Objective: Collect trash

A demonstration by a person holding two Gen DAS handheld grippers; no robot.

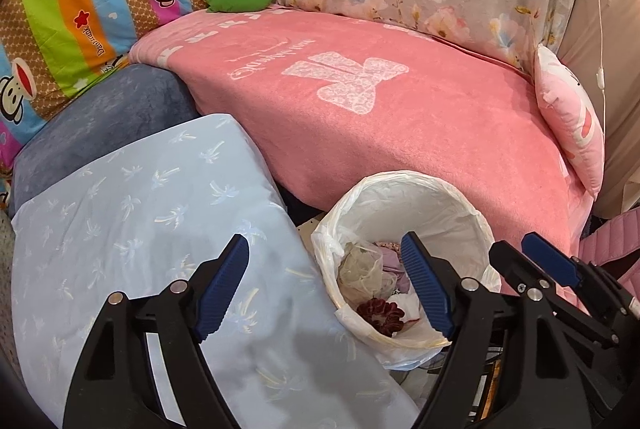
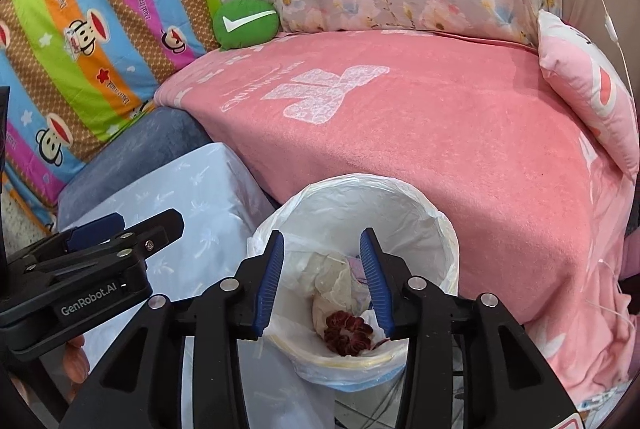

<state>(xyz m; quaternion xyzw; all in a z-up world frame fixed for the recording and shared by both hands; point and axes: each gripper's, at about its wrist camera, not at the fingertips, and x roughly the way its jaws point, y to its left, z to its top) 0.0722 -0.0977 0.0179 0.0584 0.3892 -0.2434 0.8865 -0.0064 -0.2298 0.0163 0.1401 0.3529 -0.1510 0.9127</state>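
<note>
Both pairs of fingers stand apart, gripping nothing: the right gripper (image 2: 322,281) hangs over the lined bin (image 2: 436,225) at lower centre, the left gripper (image 1: 324,289) beside it. Crumpled trash (image 2: 344,333) lies inside; the pink blanket (image 2: 440,133) above shows 0 litter, so collection looks nearly finished.

Readable words and signs on the striped quilt, green cushion, pink blanket and left gripper.

The striped quilt (image 2: 92,29) at far left bears "Paul Frank" printed over and over beside cartoon monkey faces, with "Captain" on the monkeys' hats. The green cushion (image 2: 245,23) at the far edge of the bed carries a white tick mark. The pink blanket (image 1: 380,117) has a line of pale script beside a white bow figure, too faint to read. On the side of the left gripper (image 2: 96,241), white letters read "GenRobot.AI".
</note>
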